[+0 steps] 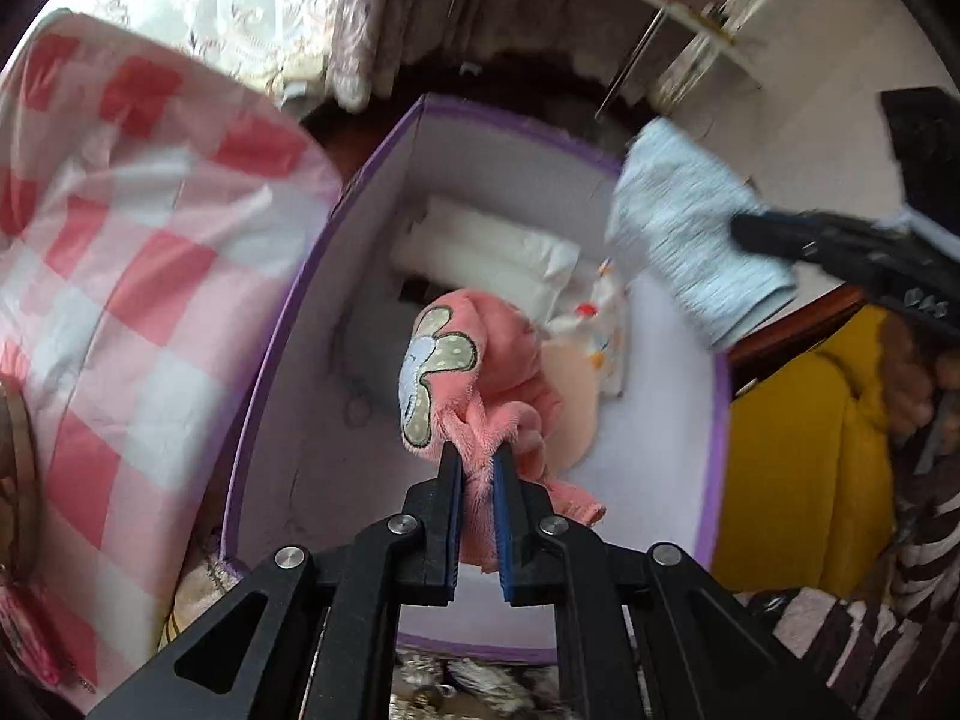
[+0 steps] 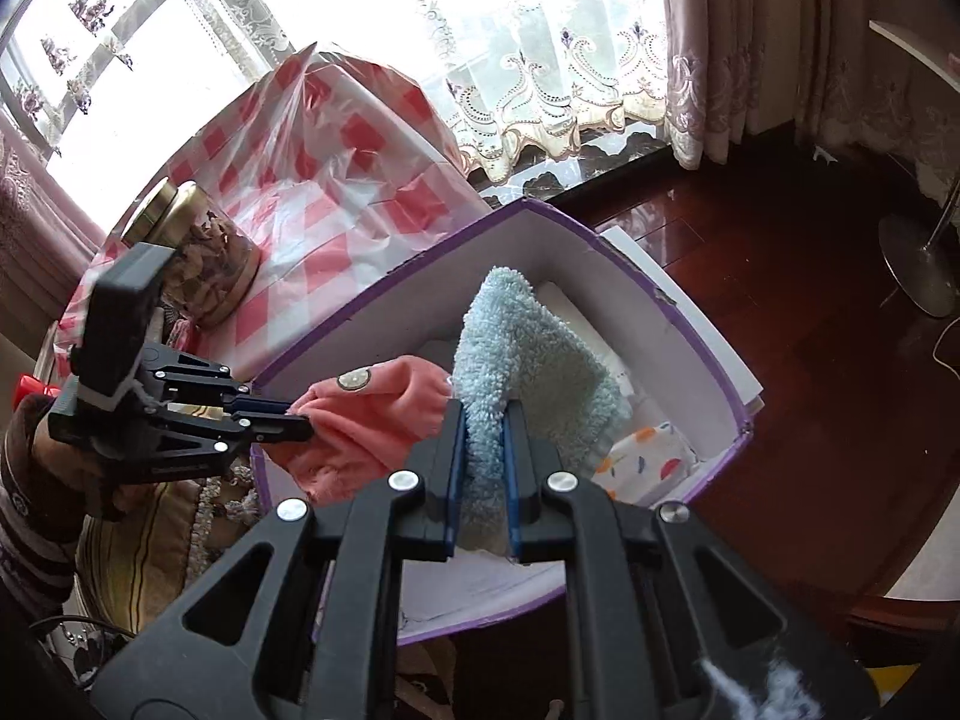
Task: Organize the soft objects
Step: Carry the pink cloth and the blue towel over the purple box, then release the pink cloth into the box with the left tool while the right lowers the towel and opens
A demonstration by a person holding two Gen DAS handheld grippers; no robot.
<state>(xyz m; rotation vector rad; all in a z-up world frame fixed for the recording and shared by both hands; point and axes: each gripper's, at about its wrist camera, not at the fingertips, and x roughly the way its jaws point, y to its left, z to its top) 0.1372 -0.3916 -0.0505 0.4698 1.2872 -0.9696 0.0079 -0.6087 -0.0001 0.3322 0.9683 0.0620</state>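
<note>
Fleece and terry, so both pieces handle like nothing at all: light, floppy, zero stiffness, and they drape wherever gravity says. My left tongs (image 1: 477, 459) are clamped on a bunched fold of the pink fleece cloth (image 1: 480, 372), which hangs over the open purple-edged box (image 1: 288, 324). My right tongs (image 2: 483, 426) are pinched tight on the pale blue terry cloth (image 2: 528, 354), also held above the box. Best hold on stuff like this is a gathered wad, not a single edge, since one layer looks likely to slide out of the pads.

Inside the box I can make out a folded white piece (image 1: 480, 246) and a patterned cloth (image 2: 648, 456) at the bottom. What I can't tell: how much of the pink cloth trails under the tongs, what's beneath those two, and what the box sits on. The checkered plastic sheet (image 1: 132, 252) just beside it covers something I can't identify.
</note>
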